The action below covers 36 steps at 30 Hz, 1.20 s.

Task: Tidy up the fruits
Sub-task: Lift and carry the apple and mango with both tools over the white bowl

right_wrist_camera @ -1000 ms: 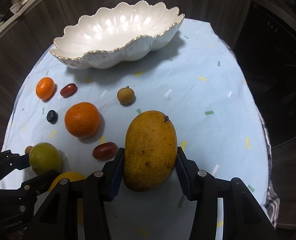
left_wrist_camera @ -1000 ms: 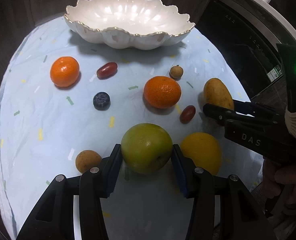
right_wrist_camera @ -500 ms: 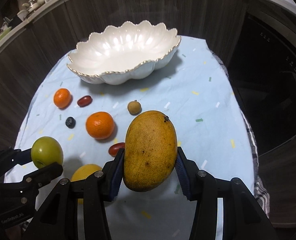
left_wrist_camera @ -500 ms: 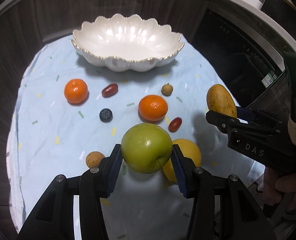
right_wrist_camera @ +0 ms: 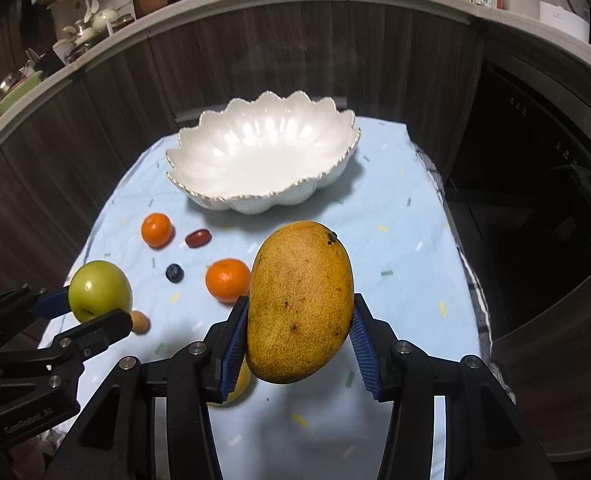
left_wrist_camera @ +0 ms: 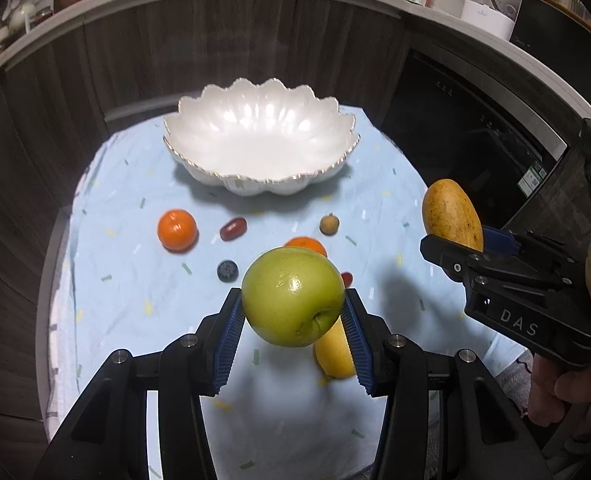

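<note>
Left wrist cam: left gripper [left_wrist_camera: 293,320] had its jaws clamped on the green apple [left_wrist_camera: 292,297], held up off the worktop. White bowl [left_wrist_camera: 260,140] sat well ahead of the jaws, w/ a lemon [left_wrist_camera: 333,354] under the right one.

Right wrist cam: right gripper [right_wrist_camera: 298,346] jaws were shut tight on the mango [right_wrist_camera: 300,302], also lifted. Bowl [right_wrist_camera: 261,154] straight ahead, tangerine [right_wrist_camera: 227,280] just left of the jaws, blueberry [right_wrist_camera: 174,272] further left.
</note>
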Available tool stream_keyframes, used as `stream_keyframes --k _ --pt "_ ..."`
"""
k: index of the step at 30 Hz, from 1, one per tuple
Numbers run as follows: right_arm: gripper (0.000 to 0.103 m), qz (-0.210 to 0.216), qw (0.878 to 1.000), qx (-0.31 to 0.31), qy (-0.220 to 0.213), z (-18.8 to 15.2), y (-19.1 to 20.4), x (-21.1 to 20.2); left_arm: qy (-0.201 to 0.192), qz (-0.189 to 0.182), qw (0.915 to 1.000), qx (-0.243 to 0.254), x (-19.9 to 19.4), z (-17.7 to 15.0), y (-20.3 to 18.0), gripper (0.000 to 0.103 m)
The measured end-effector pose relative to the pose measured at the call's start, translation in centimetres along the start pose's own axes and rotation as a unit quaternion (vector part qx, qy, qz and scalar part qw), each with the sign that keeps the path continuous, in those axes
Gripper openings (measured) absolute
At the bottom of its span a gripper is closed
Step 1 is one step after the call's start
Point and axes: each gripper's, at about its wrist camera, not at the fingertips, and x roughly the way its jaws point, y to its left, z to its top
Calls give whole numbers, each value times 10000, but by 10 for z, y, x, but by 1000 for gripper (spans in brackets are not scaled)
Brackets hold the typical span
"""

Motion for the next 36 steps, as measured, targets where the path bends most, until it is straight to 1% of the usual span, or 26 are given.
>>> stream_keyframes --k 3,9,18,25,36 --pt "49 10 10000 -23 -90 6 1 -5 -93 131 9999 22 -5 5 -1 48" --pt "49 27 9997 -97 -233 19 6 -12 -229 267 9994 -31 -10 20 2 48" --pt "49 38 9988 -136 -477 45 9 -13 -560 528 9970 -116 -12 52 13 48" --pt "49 -27 9980 -122 -624 69 8 -1 -689 702 9948 -273 0 74 25 48" --pt "49 -147 9972 -104 -732 110 1 29 -786 931 9920 -341 30 112 41 48"
